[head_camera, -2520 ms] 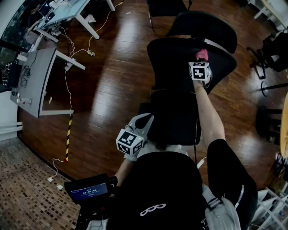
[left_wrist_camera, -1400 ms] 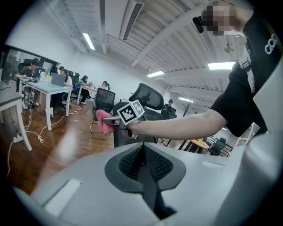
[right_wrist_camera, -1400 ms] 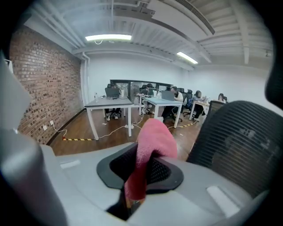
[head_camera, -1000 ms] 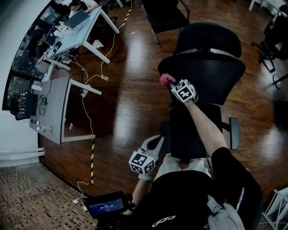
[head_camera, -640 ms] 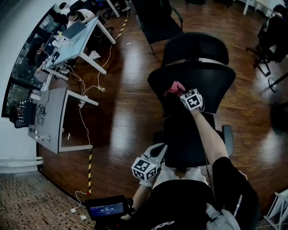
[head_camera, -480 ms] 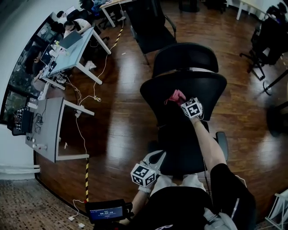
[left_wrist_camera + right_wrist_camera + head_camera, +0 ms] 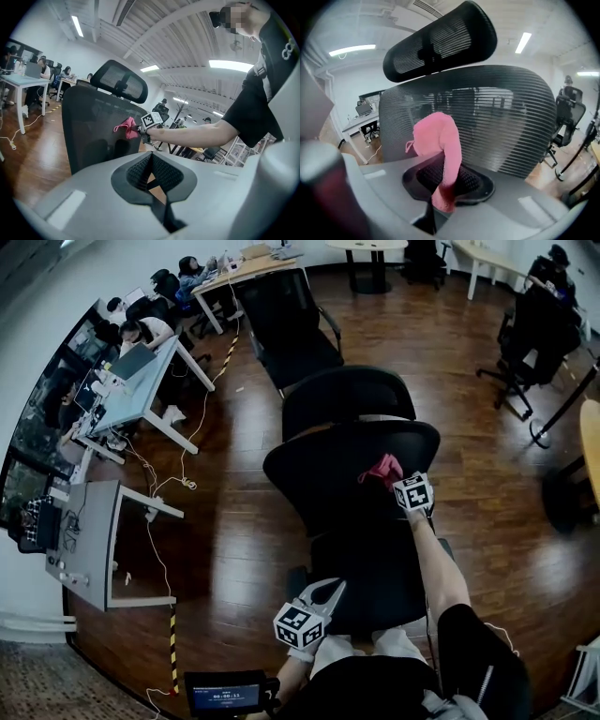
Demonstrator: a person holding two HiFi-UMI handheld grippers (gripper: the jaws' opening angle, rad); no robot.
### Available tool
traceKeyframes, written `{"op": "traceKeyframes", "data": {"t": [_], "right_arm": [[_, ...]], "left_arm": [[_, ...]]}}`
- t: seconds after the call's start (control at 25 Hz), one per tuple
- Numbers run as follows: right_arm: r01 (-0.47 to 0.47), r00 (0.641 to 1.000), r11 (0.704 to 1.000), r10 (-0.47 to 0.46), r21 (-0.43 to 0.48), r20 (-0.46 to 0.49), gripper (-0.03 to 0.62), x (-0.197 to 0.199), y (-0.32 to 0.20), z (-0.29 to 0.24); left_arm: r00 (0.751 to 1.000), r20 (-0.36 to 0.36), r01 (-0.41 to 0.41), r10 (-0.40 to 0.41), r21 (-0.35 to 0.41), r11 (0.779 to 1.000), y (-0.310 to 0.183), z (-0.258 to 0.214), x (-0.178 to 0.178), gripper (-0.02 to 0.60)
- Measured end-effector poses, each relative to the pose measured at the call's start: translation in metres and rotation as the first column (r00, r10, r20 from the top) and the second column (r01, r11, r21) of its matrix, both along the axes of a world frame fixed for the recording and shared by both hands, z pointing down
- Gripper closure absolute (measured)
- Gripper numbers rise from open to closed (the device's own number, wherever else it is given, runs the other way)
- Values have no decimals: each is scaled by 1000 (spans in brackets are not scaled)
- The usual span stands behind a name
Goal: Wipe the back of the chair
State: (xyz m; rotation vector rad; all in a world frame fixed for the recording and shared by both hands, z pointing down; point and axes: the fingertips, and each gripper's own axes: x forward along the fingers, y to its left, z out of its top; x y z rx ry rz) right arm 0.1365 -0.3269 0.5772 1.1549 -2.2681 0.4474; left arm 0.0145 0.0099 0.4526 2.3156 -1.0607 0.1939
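Note:
A black mesh office chair stands in front of me, its back (image 7: pixel 328 465) facing me and its headrest (image 7: pixel 345 395) beyond. My right gripper (image 7: pixel 401 482) is shut on a pink cloth (image 7: pixel 382 468) and holds it against the right-centre of the back. In the right gripper view the cloth (image 7: pixel 440 140) stands up from the jaws, right before the ribbed mesh (image 7: pixel 497 117). My left gripper (image 7: pixel 325 591) hangs low by the seat, shut and holding nothing. From the left gripper view I see the chair back (image 7: pixel 91 126), the cloth (image 7: pixel 125 127) and the right gripper (image 7: pixel 140 129).
Another black chair (image 7: pixel 286 329) stands just behind this one. Desks (image 7: pixel 131 371) with seated people and trailing cables line the left. More chairs (image 7: pixel 534 329) are at the far right. Yellow-black tape (image 7: pixel 172 652) lies on the dark wooden floor.
The right gripper has carried the pink cloth from the left edge of the chair back across to its right-centre. The left gripper has stayed low by the seat.

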Motion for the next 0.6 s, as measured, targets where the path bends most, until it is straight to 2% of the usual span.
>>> {"op": "traceKeyframes", "data": {"t": [0.16,0.36,0.52,0.6], "right_arm": [[-87,996,996,87,-11,11,546,49,-6,1],[-229,973,973,230,-20,39,546,102,-11,2],[-347,937,938,348,-18,32,546,139,-11,7],[-430,902,903,431,-13,19,546,155,-7,12]], "left_arm": [[1000,-7,-22,22,-2,1000,-4,5,17,592],[999,-5,-41,41,0,999,-4,10,20,593],[999,-2,-54,54,-5,999,-2,16,15,592],[998,12,-60,60,-8,998,3,23,9,592]]}}
